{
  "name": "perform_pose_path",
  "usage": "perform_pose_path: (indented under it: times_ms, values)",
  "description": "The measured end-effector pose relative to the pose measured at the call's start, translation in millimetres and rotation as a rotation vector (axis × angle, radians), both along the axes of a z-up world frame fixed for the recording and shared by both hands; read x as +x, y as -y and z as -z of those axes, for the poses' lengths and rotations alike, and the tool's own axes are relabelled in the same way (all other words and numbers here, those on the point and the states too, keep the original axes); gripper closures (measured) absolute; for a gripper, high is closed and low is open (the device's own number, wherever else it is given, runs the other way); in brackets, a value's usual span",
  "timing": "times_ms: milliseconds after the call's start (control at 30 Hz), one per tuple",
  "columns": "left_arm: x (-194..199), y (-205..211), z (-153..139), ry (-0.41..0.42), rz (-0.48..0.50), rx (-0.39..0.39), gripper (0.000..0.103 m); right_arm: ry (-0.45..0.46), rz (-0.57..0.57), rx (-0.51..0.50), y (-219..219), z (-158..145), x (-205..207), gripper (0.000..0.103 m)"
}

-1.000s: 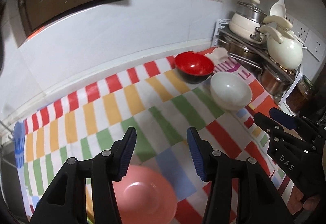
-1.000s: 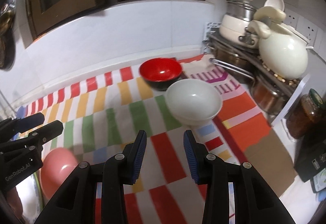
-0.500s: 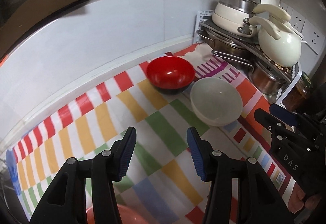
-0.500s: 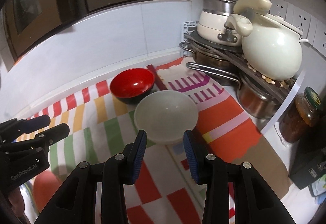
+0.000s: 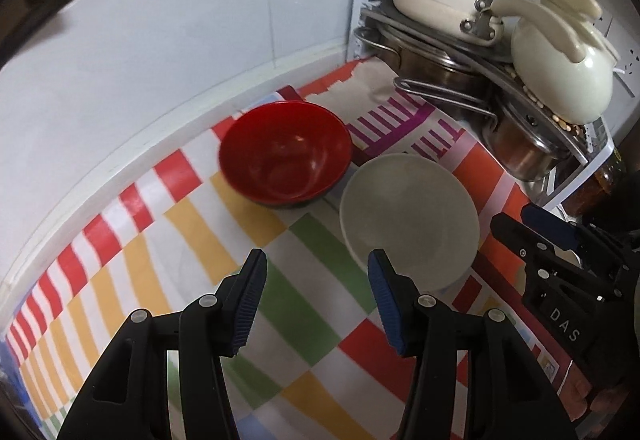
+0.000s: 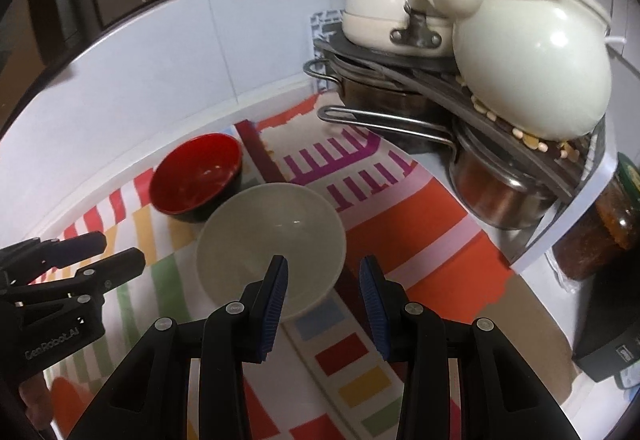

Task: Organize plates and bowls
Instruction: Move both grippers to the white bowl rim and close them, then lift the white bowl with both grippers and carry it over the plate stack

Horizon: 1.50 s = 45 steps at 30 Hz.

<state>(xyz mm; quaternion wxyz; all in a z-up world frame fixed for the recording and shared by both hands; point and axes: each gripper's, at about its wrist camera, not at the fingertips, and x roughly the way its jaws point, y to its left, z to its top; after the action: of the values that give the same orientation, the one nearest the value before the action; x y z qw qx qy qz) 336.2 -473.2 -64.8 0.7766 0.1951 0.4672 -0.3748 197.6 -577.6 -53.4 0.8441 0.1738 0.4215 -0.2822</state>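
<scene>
Right wrist view: right gripper (image 6: 323, 280), parted and empty, has the white bowl (image 6: 271, 240) at eleven o'clock, nearer than the left gripper (image 5: 317, 282), also empty

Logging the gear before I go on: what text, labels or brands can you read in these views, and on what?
"DAS": on the black body of the right tool, seen from the left wrist.
"GenRobot.AI": on the body of the left tool, seen from the right wrist.
Jar label and the black box sticker: too small and blurred to read.

Black left gripper (image 5: 317, 300) and right gripper (image 6: 323, 298), blue ribbed jaws, silver screws.
</scene>
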Motion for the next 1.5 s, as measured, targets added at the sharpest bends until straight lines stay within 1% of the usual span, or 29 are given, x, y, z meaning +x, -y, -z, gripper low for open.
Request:
perform_pose_path:
  times_ms: [300,567,633,767,867,933,1000,1067,1167,1300,1500]
  values:
    - [11,33,35,-0.041,0.038,0.058,0.051,-0.036,0.018,0.06,27,28,13,0.064]
    - [20,52,59,-0.069,0.044,0.103,0.052,-0.064,0.028,0.105,36,48,22,0.064]
    - [21,57,63,-0.069,0.048,0.115,0.054,-0.067,0.029,0.118,37,52,24,0.065]
    - [19,64,66,-0.055,0.057,0.134,0.06,-0.075,0.028,0.131,39,58,29,0.066]
    - [18,69,69,-0.052,0.067,0.147,0.068,-0.082,0.022,0.148,39,61,31,0.073]
    - [17,72,71,-0.064,0.072,0.149,0.075,-0.088,0.02,0.159,40,64,33,0.077]
    - [16,75,73,-0.075,0.079,0.156,0.08,-0.092,0.022,0.164,40,65,34,0.081]
    - [15,78,75,-0.076,0.077,0.17,0.081,-0.092,0.036,0.156,40,66,33,0.085]
    - [15,78,76,-0.073,0.063,0.174,0.082,-0.083,0.047,0.17,41,65,32,0.086]
    - [14,75,74,-0.088,0.05,0.167,0.082,-0.078,0.06,0.173,39,62,31,0.086]
    - [9,61,62,-0.086,0.049,0.139,0.082,-0.068,0.046,0.135,29,48,27,0.086]
